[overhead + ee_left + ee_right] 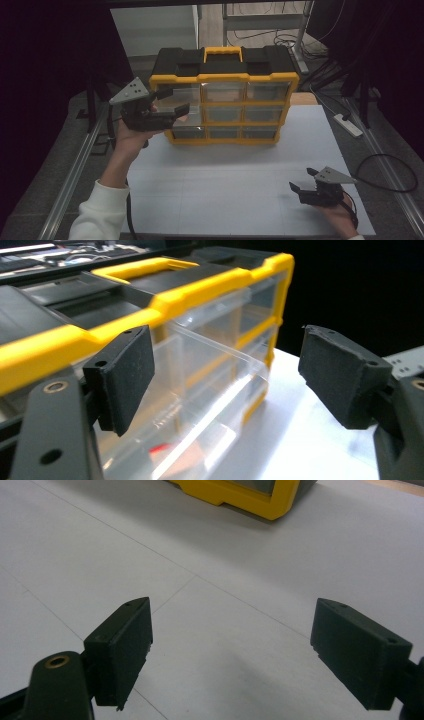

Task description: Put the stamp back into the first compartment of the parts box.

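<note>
Organizer: a black-and-yellow plastic drawer organizer (225, 95) with a yellow carry handle (223, 51) on top stands upright at the far middle of the white table (240, 200); its front shows 3 rows of 3 clear drawers.
Pulled drawer: the clear plastic top-left drawer (200, 390) sticks out from the organizer's front face, while the other drawers sit flush; something small and red lies inside it, too blurred to name.
Left gripper: the black left gripper (167, 102) is held up at the organizer's left front corner, level with the top row. Its fingers (122, 377) are spread wide, one to each side of the pulled drawer, and they grip nothing; whether one pad touches the drawer wall, I cannot tell.
Right gripper: the black right gripper (304, 182) rests low over the table, well in front of the organizer and toward its right end. Its fingers (122, 647) stand wide apart with only bare table between them.
Power strip: a white power strip (348, 125) lies off the table, to the right of the organizer.
</note>
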### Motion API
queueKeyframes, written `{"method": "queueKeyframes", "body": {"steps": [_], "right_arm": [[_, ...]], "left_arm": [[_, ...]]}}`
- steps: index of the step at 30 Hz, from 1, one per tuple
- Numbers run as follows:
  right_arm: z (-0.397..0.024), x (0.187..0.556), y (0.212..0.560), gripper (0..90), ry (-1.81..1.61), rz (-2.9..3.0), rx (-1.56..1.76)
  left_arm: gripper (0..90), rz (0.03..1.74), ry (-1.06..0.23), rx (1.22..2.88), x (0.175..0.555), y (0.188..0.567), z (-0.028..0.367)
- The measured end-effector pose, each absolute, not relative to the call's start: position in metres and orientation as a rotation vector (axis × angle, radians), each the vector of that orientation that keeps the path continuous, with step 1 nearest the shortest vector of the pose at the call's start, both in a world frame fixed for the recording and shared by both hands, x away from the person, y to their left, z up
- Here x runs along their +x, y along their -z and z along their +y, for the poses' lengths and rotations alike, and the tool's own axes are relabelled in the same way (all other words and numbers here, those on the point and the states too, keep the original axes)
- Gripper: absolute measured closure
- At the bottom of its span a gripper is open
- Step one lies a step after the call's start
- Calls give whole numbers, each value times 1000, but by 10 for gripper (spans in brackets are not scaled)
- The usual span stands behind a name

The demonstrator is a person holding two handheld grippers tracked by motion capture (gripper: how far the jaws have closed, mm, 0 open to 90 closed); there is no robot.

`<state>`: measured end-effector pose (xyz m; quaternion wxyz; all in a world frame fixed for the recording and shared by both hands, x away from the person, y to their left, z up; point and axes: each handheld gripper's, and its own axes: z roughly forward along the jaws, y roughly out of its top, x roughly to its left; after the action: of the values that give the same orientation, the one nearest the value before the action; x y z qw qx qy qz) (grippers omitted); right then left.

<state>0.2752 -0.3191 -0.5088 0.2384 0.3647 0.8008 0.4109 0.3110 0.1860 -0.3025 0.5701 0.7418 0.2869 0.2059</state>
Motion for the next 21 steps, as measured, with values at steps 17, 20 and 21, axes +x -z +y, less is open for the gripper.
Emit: {"method": "queueKeyframes", "body": {"steps": [17,20,21], "right_arm": [[-319,275,509,181,-1127,2194,997],[-319,275,509,181,-1128,2192,1002],[-319,275,509,181,-1130,2192,1002]], "left_arm": [[225,620,-444,1774,265,344,177],[225,634,-441,1777,260,356,179],[225,635,-443,1786,259,360,180]]}}
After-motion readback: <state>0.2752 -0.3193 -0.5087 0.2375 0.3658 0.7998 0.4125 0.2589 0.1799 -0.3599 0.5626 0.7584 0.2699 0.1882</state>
